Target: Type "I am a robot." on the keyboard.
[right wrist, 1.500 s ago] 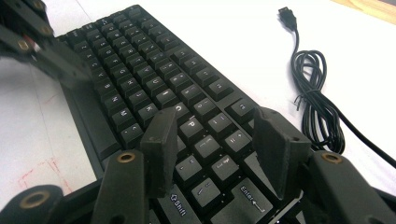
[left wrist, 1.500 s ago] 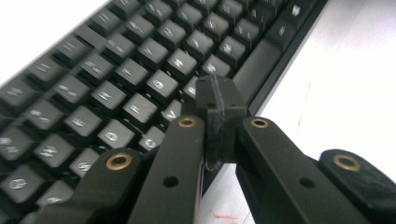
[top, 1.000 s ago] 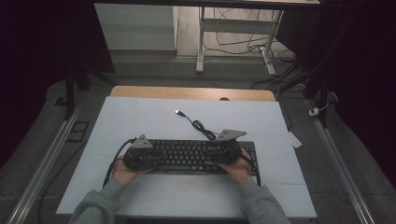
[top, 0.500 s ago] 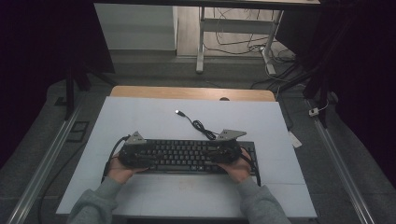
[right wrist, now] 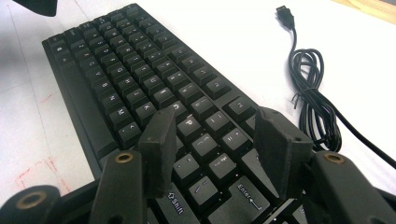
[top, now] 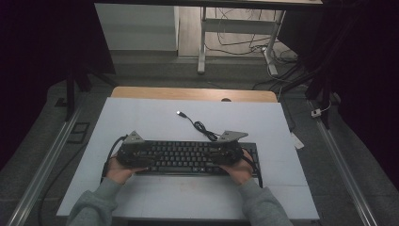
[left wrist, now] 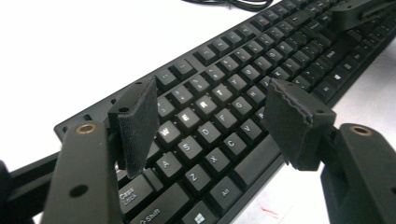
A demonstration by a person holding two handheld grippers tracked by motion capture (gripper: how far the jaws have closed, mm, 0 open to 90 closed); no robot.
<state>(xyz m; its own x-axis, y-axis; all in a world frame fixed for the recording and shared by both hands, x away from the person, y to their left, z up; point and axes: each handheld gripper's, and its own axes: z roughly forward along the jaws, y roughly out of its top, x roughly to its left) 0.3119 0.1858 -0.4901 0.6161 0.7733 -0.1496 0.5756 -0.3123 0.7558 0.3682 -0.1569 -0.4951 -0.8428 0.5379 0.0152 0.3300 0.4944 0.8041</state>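
keyboard (top: 188, 157) ends hidden by grippers; legends blurred

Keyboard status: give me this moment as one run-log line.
keyboard: flat on table | left tool: open over its left end | right tool: open over its right end | USB cable: loose, unplugged

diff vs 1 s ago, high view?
Left gripper slid slightly left along the keyboard, toward its left end. Nothing was grasped or released: both grippers hang open over the keys. Right gripper, keyboard and the coiled USB cable stayed put.
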